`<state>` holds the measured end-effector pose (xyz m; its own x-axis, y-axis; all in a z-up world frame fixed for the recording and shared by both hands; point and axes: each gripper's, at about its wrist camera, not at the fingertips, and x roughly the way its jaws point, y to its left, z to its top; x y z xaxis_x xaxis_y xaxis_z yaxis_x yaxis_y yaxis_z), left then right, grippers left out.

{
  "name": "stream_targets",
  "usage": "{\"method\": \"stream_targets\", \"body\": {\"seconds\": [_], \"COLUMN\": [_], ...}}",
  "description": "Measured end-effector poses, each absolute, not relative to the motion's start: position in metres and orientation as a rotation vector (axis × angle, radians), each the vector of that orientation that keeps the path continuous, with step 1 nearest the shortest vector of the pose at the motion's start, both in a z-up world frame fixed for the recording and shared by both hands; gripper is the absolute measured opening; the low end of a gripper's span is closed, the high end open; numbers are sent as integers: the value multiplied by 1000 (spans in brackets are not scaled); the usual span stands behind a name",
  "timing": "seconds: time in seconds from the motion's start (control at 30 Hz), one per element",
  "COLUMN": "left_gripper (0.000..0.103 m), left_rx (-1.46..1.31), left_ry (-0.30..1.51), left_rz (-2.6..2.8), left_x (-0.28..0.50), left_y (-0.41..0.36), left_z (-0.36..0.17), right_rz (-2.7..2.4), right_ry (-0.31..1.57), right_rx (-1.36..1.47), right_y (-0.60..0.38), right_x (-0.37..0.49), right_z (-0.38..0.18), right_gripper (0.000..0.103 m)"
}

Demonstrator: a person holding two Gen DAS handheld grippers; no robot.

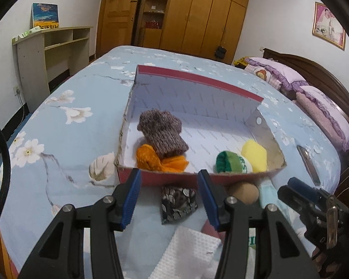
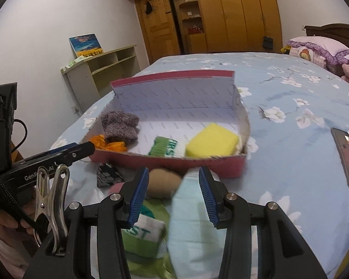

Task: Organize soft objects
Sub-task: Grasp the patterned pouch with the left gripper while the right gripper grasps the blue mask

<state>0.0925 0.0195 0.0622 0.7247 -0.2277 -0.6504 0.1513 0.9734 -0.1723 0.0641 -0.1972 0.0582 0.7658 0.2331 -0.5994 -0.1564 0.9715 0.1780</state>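
Observation:
A red cardboard box (image 1: 174, 178) (image 2: 174, 162) lies open on the bed. It holds a grey-brown knitted sock (image 1: 161, 133) (image 2: 119, 125), an orange cloth (image 1: 159, 159) (image 2: 109, 144), a green-and-white sock (image 1: 232, 164) (image 2: 166, 148) and a yellow sponge (image 1: 254, 154) (image 2: 213, 143). In front of the box lie a dark patterned pouch (image 1: 178, 203) (image 2: 108, 174), a tan ball (image 1: 244, 191) (image 2: 164, 182), a light blue cloth (image 1: 268, 195) (image 2: 189, 220), a white waffle cloth (image 1: 188, 253) and a green-white sock (image 2: 142, 234). My left gripper (image 1: 172, 200) is open over the pouch. My right gripper (image 2: 173, 195) is open around the blue cloth.
A phone (image 2: 345, 157) (image 1: 308, 164) lies on the blue floral bedsheet (image 1: 69, 127) right of the box. Pillows (image 1: 290, 79) are stacked at the headboard. A shelf (image 1: 51, 46) and wardrobe (image 1: 197, 14) stand beyond the bed.

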Motion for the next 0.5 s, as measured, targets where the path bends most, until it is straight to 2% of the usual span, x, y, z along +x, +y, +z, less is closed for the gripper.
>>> {"method": "stream_targets", "body": {"seconds": [0.5], "left_gripper": [52], "left_rx": [-89], "left_ry": [829], "left_rz": [-216], "left_x": [92], "left_y": [6], "left_z": [30], "right_rz": [160], "right_ry": [759], "right_rx": [187], "right_y": [-230], "right_x": [67], "right_z": [29], "right_gripper": [46]}}
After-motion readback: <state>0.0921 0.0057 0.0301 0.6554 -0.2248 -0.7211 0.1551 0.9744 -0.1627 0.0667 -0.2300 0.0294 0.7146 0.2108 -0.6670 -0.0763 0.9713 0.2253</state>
